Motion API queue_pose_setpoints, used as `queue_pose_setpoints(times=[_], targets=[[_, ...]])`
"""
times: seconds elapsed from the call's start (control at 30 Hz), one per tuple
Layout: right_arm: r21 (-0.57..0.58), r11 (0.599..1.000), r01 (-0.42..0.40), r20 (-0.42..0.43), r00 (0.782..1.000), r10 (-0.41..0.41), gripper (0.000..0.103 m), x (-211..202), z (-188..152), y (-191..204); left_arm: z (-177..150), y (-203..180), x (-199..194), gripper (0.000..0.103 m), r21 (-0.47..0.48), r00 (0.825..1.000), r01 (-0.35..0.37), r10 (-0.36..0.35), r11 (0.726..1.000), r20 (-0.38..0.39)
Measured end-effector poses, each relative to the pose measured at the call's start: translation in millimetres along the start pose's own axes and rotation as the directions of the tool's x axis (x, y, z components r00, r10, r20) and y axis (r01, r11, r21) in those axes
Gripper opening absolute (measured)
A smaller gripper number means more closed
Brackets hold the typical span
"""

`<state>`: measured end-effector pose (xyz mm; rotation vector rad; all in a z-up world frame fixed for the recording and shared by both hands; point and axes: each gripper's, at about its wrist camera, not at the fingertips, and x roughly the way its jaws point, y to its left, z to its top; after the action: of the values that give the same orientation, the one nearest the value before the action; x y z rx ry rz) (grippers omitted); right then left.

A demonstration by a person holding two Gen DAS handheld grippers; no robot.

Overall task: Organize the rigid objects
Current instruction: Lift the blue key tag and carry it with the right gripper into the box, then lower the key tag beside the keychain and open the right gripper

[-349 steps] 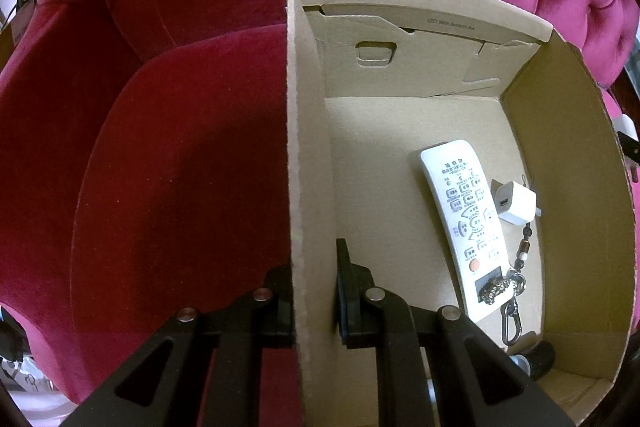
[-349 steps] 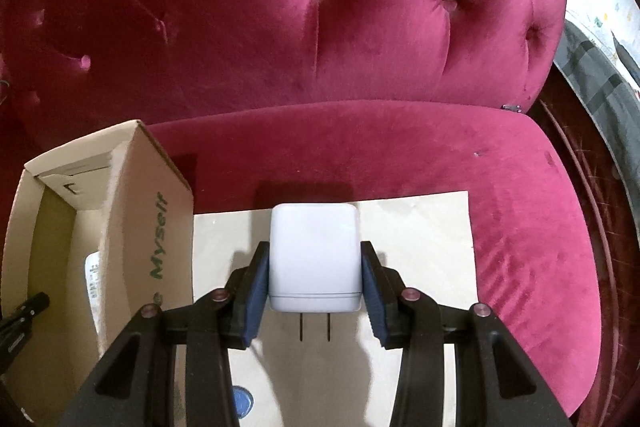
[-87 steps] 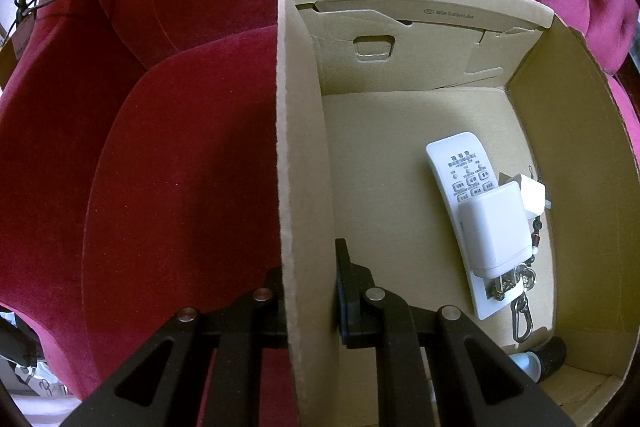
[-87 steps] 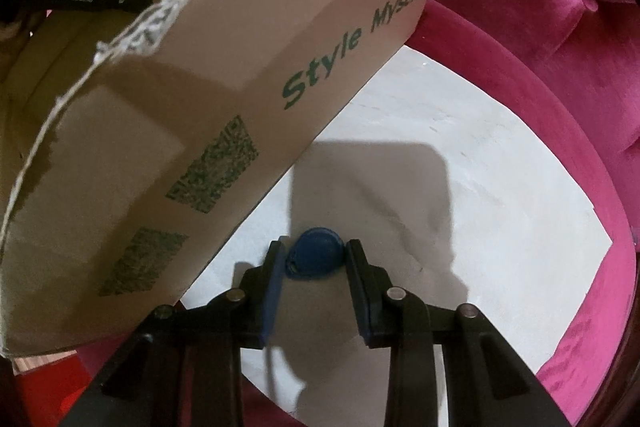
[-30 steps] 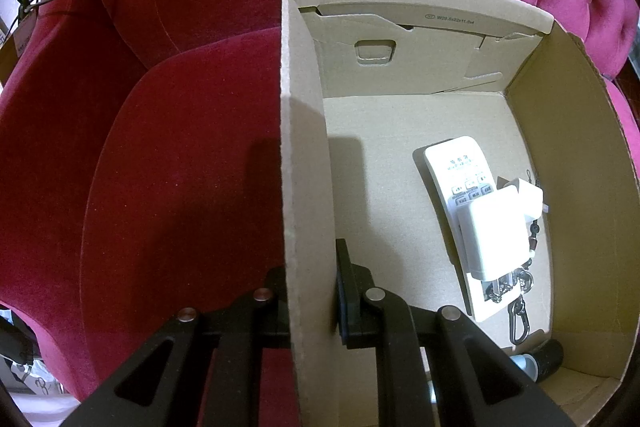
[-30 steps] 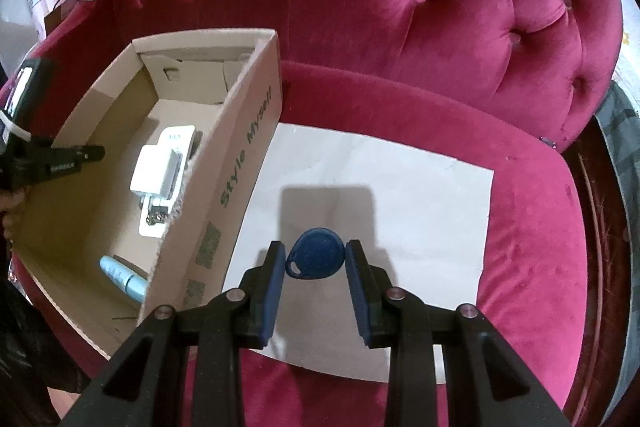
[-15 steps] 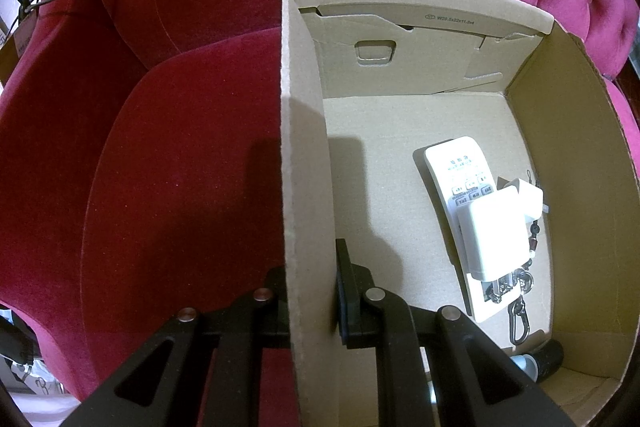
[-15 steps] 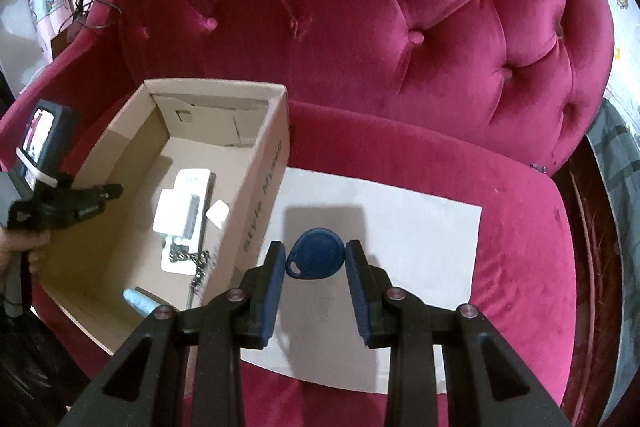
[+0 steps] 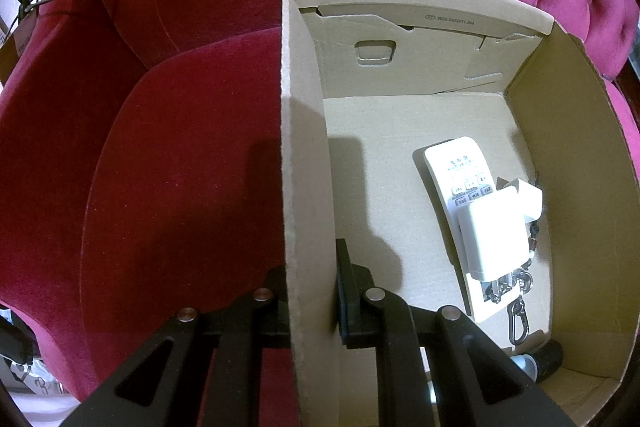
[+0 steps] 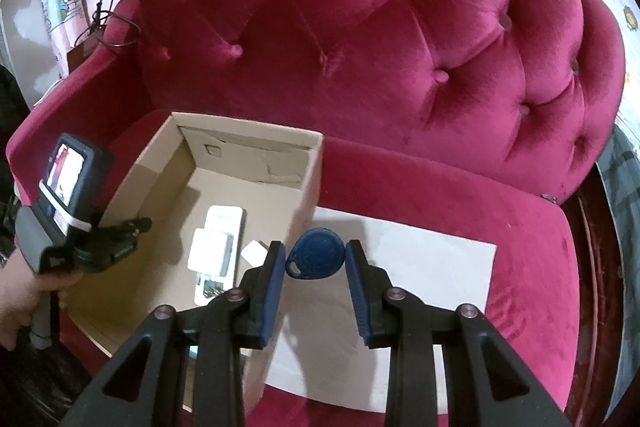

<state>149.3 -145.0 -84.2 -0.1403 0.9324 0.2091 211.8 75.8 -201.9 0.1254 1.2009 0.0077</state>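
left gripper [image 9: 310, 291] clamps box wall [image 9: 306, 187] | right gripper [image 10: 316, 263] pinches blue fob [image 10: 316, 259] | remote [image 9: 452, 163] (half-hidden by charger [image 9: 494, 233])

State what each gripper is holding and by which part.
Right gripper: blue key fob, pinched by its edges. Left gripper: cardboard box, clamped on its side wall.

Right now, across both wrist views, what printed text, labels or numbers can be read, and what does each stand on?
"W29.5x22x11.5xt", roughly; small print on the cardboard box's folded inner flap.
White remote: rows of button labels and a heading, too small to read.
Left gripper's small screen: a picture only, no legible text.
Blue key fob: no marking readable.
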Motion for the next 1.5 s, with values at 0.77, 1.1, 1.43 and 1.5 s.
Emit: queue_pose_setpoints(times=[0.77, 1.1, 1.43, 1.5], targets=[[-0.057, 0.992, -0.108, -0.046, 0.993, 0.105, 0.032, 54.8, 23.4, 59.5, -0.7, -0.1, -0.6, 0.015, 0.001, 1.000, 0.004, -0.004, 1.000, -0.001], [-0.066, 0.990, -0.124, -0.112, 0.987, 0.117, 0.033, 90.4, 16.7, 79.6, -0.8, 2.8, 1.1, 0.015, -0.001, 1.000, 0.009, -0.009, 1.000, 0.001], [-0.017, 0.990, -0.139, -0.167, 0.977, 0.134, 0.033, 115.4, 9.1, 84.7, -1.2, 5.3, 0.9, 0.015, 0.000, 1.000, 0.008, -0.008, 1.000, 0.000], [-0.019, 0.990, -0.138, -0.171, 0.976, 0.133, 0.033, 118.2, 8.2, 87.2, -1.5, 5.5, 1.2, 0.015, 0.000, 1.000, 0.008, -0.008, 1.000, 0.001]])
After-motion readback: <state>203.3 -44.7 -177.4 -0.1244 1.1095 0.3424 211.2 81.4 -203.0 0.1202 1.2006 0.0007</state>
